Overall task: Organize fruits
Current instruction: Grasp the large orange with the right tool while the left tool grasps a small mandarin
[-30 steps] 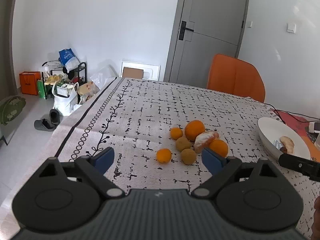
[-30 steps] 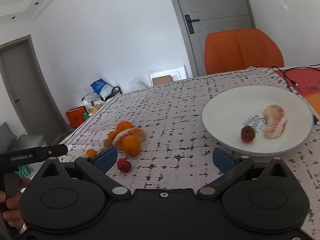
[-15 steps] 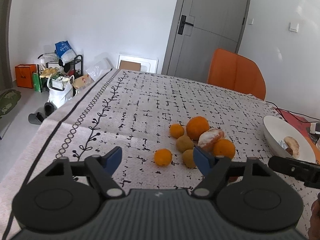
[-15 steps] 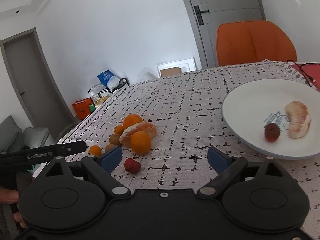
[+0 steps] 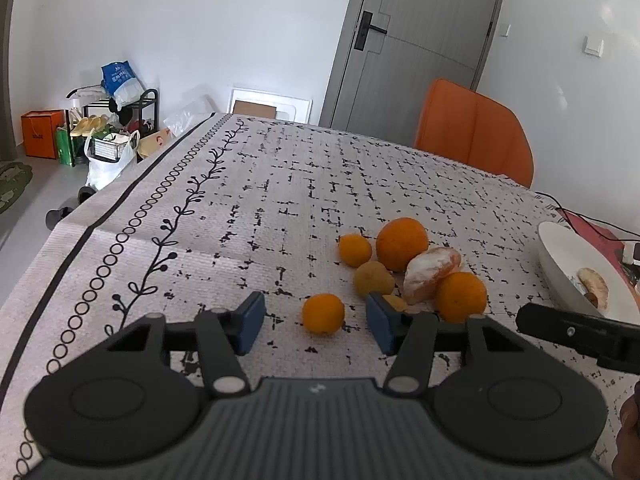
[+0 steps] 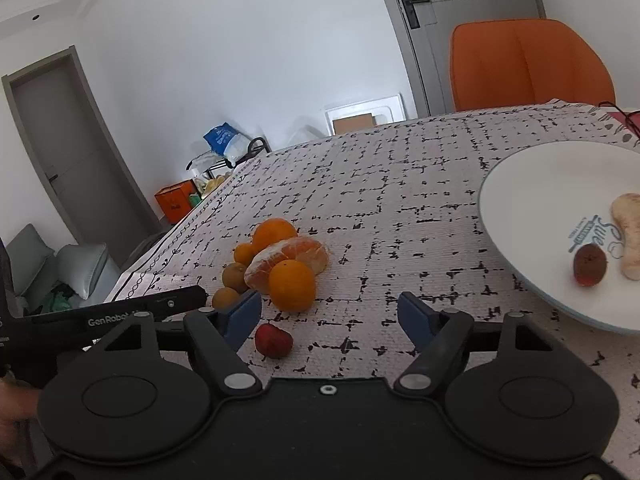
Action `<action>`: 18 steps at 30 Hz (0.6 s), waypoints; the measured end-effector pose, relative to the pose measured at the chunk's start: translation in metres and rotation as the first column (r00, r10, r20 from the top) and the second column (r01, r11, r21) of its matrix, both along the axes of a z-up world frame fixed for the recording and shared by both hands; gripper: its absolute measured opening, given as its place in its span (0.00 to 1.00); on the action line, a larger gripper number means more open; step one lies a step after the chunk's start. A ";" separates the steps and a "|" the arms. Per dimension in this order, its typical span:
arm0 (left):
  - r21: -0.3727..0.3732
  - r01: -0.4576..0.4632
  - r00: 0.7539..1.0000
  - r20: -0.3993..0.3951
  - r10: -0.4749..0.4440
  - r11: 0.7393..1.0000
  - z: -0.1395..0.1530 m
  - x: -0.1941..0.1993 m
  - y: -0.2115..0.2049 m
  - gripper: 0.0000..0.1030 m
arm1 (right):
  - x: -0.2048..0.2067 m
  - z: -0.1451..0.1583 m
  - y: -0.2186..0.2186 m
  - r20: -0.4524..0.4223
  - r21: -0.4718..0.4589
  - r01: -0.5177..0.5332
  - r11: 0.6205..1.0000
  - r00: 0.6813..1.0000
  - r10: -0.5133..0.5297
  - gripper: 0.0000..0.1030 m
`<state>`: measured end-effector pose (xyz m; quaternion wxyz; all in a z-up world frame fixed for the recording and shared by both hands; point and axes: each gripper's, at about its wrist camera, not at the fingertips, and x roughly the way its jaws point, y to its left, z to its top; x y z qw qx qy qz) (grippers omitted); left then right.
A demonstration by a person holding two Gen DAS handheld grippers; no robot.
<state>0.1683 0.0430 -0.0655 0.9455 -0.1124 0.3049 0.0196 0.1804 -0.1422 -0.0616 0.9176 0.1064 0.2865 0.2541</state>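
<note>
My left gripper (image 5: 316,326) frames a small orange (image 5: 323,313) on the tablecloth (image 5: 248,208), jaws just narrowing, not touching; my right gripper (image 6: 330,318), also closing, hovers half-open beside a red fruit (image 6: 273,340).

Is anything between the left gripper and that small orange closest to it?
Nothing visible. The small orange sits alone on the tablecloth just ahead of the left gripper, whose jaws, just closing, hold nothing.
</note>
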 end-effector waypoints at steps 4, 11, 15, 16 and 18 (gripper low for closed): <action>-0.003 0.003 1.000 -0.005 -0.003 1.000 -0.004 0.005 0.000 0.34 | 0.005 -0.001 0.006 -0.010 -0.005 -0.013 1.000 1.000 0.013 0.70; -0.036 -0.010 1.000 -0.011 0.010 0.999 -0.002 0.001 0.011 0.22 | 0.012 -0.002 0.017 -0.020 -0.012 -0.044 0.999 0.999 0.044 0.63; -0.042 -0.021 1.000 -0.014 0.020 0.999 0.000 -0.003 0.018 0.22 | 0.017 -0.002 0.026 -0.025 -0.017 -0.052 0.999 0.998 0.052 0.61; -0.041 -0.023 1.000 -0.013 0.022 0.999 0.000 -0.003 0.019 0.22 | 0.018 -0.003 0.027 -0.027 -0.016 -0.054 0.998 0.998 0.053 0.61; -0.043 -0.030 0.999 -0.013 0.029 0.999 0.001 -0.004 0.022 0.22 | 0.020 -0.002 0.031 -0.027 -0.017 -0.057 0.998 0.998 0.057 0.59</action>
